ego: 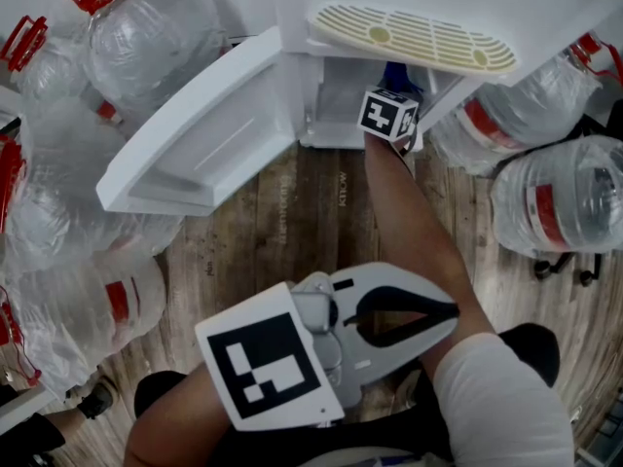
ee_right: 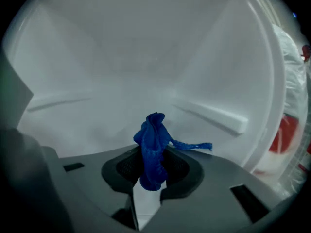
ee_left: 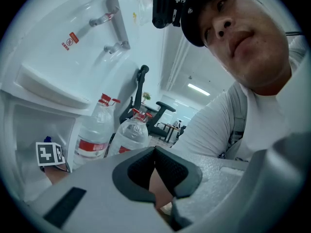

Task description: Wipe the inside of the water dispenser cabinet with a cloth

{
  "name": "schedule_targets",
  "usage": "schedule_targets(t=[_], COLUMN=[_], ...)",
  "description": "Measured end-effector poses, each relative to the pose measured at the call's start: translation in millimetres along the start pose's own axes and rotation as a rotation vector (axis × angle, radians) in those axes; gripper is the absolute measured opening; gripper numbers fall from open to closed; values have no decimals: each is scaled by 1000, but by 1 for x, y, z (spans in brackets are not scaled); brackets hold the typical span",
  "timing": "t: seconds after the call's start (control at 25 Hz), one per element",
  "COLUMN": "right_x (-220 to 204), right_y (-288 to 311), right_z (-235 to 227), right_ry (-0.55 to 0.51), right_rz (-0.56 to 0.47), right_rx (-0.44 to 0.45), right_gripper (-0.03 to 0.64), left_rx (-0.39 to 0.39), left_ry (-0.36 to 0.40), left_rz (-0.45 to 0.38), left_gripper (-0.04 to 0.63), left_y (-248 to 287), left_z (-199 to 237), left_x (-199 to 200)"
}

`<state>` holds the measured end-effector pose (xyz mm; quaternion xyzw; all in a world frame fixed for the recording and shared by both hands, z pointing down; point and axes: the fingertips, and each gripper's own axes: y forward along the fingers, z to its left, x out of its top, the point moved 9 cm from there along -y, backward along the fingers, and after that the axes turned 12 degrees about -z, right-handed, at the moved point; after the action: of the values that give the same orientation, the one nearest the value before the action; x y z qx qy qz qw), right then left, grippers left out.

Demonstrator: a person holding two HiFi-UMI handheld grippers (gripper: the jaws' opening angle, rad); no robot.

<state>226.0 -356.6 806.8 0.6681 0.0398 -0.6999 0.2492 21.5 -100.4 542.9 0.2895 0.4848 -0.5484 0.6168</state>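
**Right claw** (ee_right: 154, 160): clenched on the blue cloth (ee_right: 153, 130). The cloth is bunched and stands out beyond the claw tips, so fabric rather than plastic would meet the surface. In the head view this claw reaches into the open cabinet (ee_right: 146, 57) at upper centre, under the drip tray (ego: 414, 37). Only its marker cube shows there.

**Cloth position:** inside the cabinet, facing the white back wall between two side ledges. Whether it touches a surface cannot be told; its loose end hangs free.

**Left claw** (ee_left: 155, 152): clenched on nothing, held low at the bottom centre of the head view, close to the body. Judged to be parked clear of the working arm.

**Door** (ego: 195, 134): swung wide toward the left of the frame, giving access.

**Water bottles** (ego: 146, 37): crowd both sides of the floor, limiting sideways reach.
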Motion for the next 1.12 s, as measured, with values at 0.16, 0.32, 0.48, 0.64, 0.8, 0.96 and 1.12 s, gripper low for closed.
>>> schedule_targets(t=[0.16,0.32,0.48,0.64,0.8,0.96,1.12], right_x=[-15,-31,-43,-51,-57,-58,-57], right_y=[3,-10,-25,-39,-53,-65,-77], right_z=[-7,-13,-18,-27,-37,-45,-53], right_ry=[-68,-119,-133,-193,-225,-255,-275], right_rz=[44,64,62,55,60,65,77], right_rx=[-14,4,33,69,105,161,215], right_gripper=[87,86,86,86,86,87,86], left_rx=[5,0,-2,-9,-20,-26,-22], left_ry=[-8,-18,-24,-25,-27,-27,-32], left_rz=[1,-7,-12,-20,-25,-25,-21], left_gripper=[3,3,3,3,3,3,3], left_y=[0,2,4,8,15,18,21], left_z=[1,3,6,8,8,8,9], left_x=[-4,-5,-4,-3,-3,-2,-4])
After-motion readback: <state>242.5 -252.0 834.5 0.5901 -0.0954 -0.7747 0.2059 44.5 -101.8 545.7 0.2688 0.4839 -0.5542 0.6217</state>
